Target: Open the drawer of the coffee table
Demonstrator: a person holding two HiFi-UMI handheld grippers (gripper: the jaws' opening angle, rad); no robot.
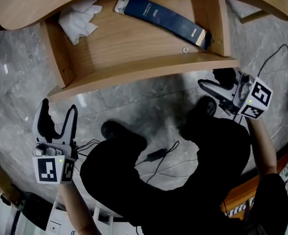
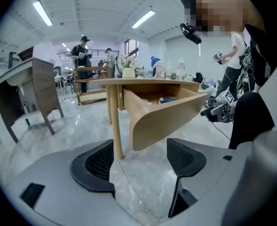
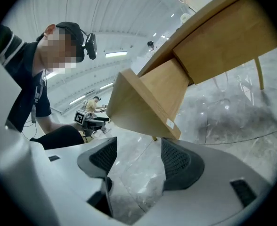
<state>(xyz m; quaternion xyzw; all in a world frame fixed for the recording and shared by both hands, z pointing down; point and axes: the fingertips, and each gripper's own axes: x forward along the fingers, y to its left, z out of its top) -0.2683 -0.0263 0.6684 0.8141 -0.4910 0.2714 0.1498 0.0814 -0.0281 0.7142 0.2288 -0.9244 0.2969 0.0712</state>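
- Person's [image 1: 193, 180] dark-clad body and legs fill the lower middle of the head view; most detail there is lost in black.
- Left gripper [image 1: 60, 106]: low left over the grey marble floor [image 1: 134, 99], jaws released. Its own view shows only floor between the pads.
- Right gripper [image 1: 210, 82]: at the right, just off the drawer's front right corner, not touching it. Jaws are spread and hold nothing.
- Black-and-white square markers show on both grippers' cubes; they carry no readable text.
- Drawer [image 1: 134, 40]: pulled well out from under the coffee table [image 1: 31, 4], interior exposed.
- Dark blue book [image 1: 158, 16]: lies slantwise along the drawer's rear edge toward the right rear corner. White lettering on its cover and a pale patch at its right end are too small to read.
- Crumpled white cloth [image 1: 78, 18]: in the left rear corner of the drawer, partly under the table's edge.
- Small metal ring [image 1: 185, 49]: near the front edge, right of middle.
- White sticker [image 3: 169, 123]: on the drawer's lower front corner in the right gripper view; print not legible.
- Black cable [image 1: 158, 155]: on the floor with a small block, partly hidden by the legs.
- Other people [image 2: 83, 55]: far behind the table in the left gripper view, small and indistinct.
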